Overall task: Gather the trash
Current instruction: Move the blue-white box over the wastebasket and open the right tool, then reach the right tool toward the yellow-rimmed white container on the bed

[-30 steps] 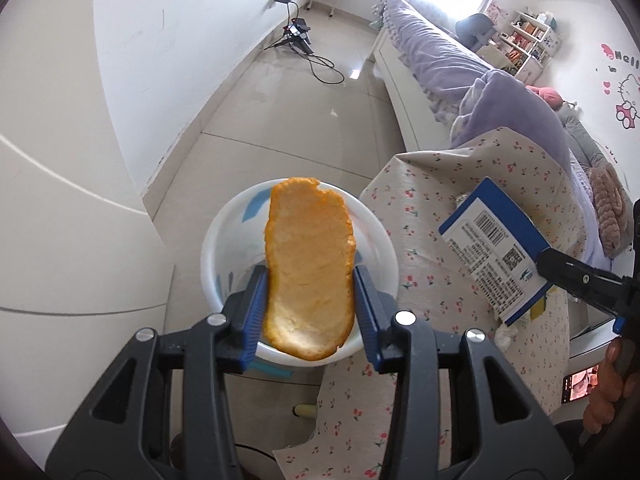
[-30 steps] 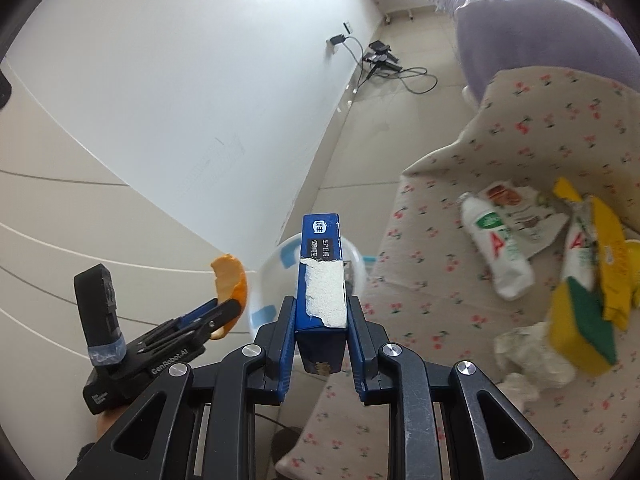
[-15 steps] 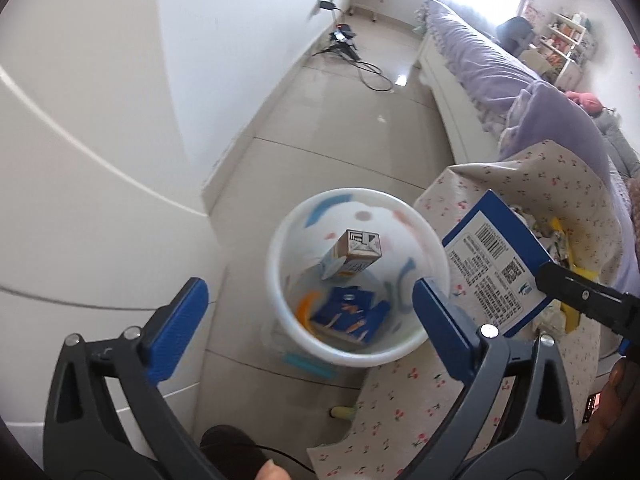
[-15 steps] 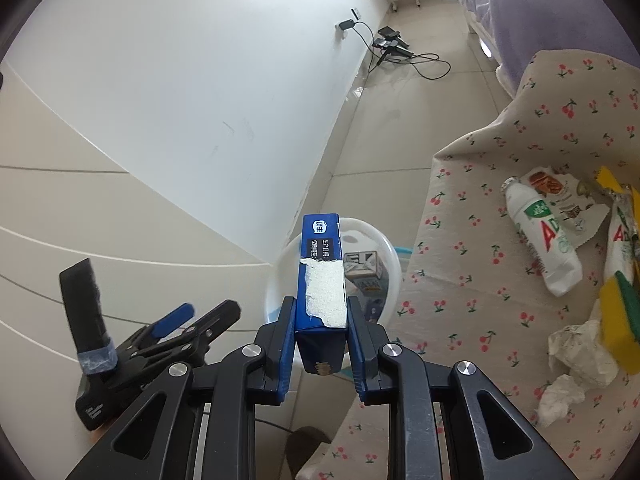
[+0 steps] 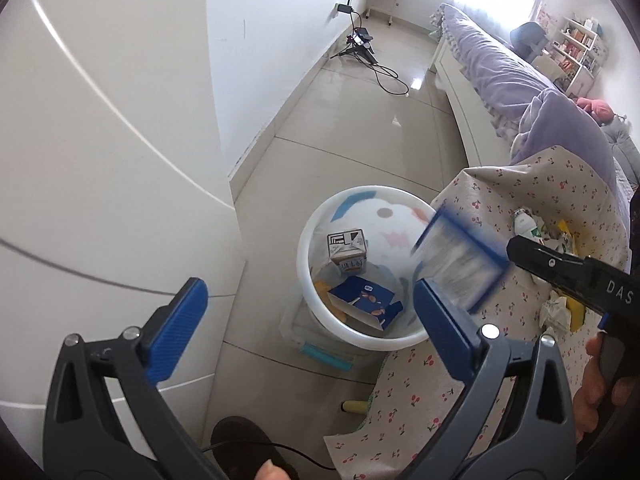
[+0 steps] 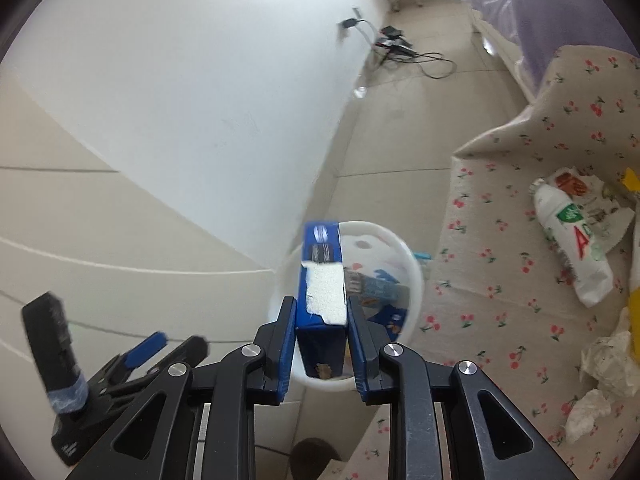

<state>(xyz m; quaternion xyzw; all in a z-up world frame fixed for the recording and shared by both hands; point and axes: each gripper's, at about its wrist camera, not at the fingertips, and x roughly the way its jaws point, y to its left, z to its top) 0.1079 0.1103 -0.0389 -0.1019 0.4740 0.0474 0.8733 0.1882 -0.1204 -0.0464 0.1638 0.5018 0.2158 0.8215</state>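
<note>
A white trash bin (image 5: 316,312) stands on the floor beside the cloth-covered table; it also shows in the right wrist view (image 6: 412,268). Inside lie a small brown carton (image 5: 347,249) and a blue packet (image 5: 362,299). My left gripper (image 5: 308,326) is open and empty, held above the floor near the bin. My right gripper (image 6: 321,320) is shut on a blue box (image 6: 322,276), holding it over the bin's rim; the box appears blurred in the left wrist view (image 5: 460,264).
The cherry-print tablecloth (image 6: 500,280) carries a white bottle (image 6: 572,248), wrappers, crumpled tissues (image 6: 604,364) and yellow items. A white wall and cabinet (image 5: 100,160) stand to the left. Cables and a tripod (image 5: 360,44) lie on the far floor. A bed (image 5: 500,64) stands at the right.
My left gripper opened and let go of the orange peel, which fell into the bin, then drew back. My right gripper carried the blue box over the bin.
</note>
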